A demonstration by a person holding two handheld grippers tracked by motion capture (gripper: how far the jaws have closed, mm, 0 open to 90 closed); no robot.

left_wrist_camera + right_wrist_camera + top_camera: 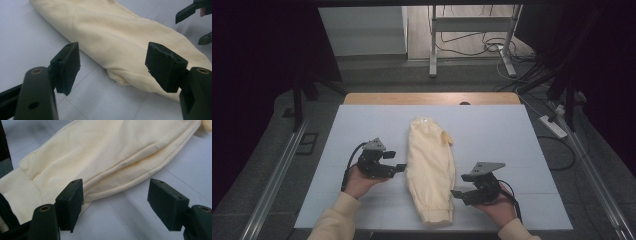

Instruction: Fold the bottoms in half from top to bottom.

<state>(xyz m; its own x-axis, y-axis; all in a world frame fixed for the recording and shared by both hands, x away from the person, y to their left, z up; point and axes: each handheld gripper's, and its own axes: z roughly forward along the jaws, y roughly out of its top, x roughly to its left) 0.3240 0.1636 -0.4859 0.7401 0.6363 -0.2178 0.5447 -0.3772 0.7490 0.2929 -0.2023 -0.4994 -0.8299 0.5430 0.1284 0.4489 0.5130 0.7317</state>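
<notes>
A cream-yellow folded garment (429,167) lies lengthwise down the middle of the white table cover (497,135). My left gripper (396,161) sits just left of its middle, pointing at it, jaws open and nothing between the pads. In the left gripper view the garment's folded edge (120,42) lies just beyond my left gripper (113,52), and my right gripper (193,26) shows at the far side. My right gripper (460,185) rests by the garment's near right end, open. Its own view has the cloth (107,152) and a ribbed hem (15,187) ahead of my right gripper (116,186).
The white cover lies on a wooden table whose far edge (432,98) shows bare. Beyond it stand metal frame legs (432,45) and cables on the floor. A power strip (553,126) lies off the right side. Dark curtains flank both sides.
</notes>
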